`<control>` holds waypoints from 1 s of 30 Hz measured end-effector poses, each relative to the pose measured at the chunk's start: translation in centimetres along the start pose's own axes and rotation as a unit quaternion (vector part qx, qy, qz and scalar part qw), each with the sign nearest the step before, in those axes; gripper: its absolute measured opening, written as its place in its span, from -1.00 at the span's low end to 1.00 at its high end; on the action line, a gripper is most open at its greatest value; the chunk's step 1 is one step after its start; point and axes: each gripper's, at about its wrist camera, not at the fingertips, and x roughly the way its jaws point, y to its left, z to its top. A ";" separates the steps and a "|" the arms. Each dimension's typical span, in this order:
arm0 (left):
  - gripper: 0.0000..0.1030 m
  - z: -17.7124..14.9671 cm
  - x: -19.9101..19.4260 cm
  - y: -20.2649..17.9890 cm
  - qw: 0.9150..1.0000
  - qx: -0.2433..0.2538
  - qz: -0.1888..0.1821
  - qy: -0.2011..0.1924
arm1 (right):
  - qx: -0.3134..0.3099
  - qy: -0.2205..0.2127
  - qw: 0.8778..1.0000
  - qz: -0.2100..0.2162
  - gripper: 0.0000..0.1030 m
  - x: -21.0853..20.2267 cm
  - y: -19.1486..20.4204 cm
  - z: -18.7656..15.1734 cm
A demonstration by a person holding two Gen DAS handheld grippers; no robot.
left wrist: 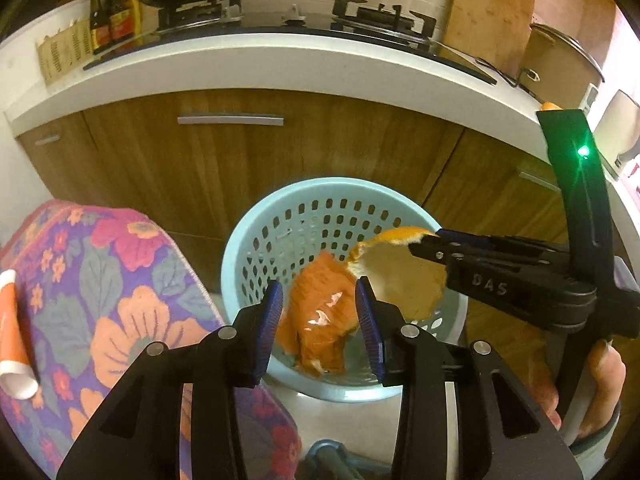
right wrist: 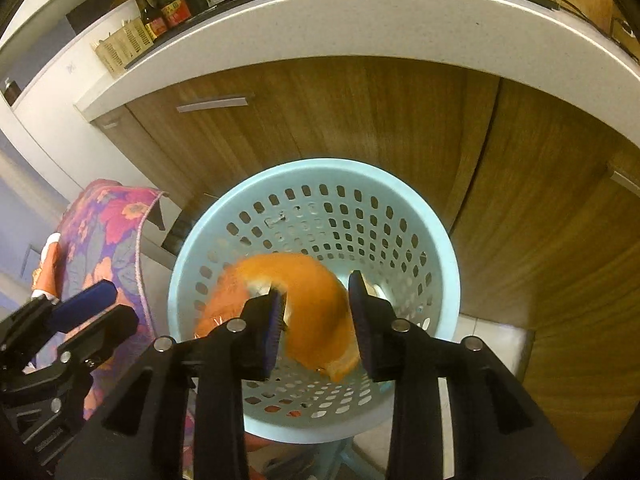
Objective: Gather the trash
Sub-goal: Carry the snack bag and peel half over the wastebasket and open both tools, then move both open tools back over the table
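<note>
A light blue perforated basket stands on the floor below the counter; it also shows in the right wrist view. My left gripper is open above its rim, and an orange wrapper is blurred between its fingers, over the basket. My right gripper is open over the basket. A curved orange peel hangs between its fingers and touches the left finger pad. In the left wrist view the peel hangs at the right gripper's tip.
A flowered cloth covers a seat left of the basket, with an orange-and-white wrapper on it. Wooden cabinet doors and a white counter edge stand behind. A stove, pan and sauce bottles sit on the counter.
</note>
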 end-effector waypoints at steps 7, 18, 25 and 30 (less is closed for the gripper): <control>-0.21 -0.1 -1.1 1.0 1.000 -0.019 -0.012 -0.012 | -0.002 -0.027 1.000 -0.008 0.11 -1.8 0.2 0.3; -0.07 -0.8 -6.4 2.5 0.997 -0.029 -0.001 -0.071 | -0.031 -0.065 0.997 0.021 0.11 -4.1 3.3 0.0; 0.07 -2.1 -11.1 5.4 0.991 -0.055 0.023 -0.121 | -0.069 -0.096 0.992 0.053 0.11 -5.9 7.9 -0.2; 0.18 -3.1 -14.3 8.4 0.984 -0.080 0.047 -0.151 | -0.116 -0.109 0.984 0.082 0.11 -6.7 13.3 -0.8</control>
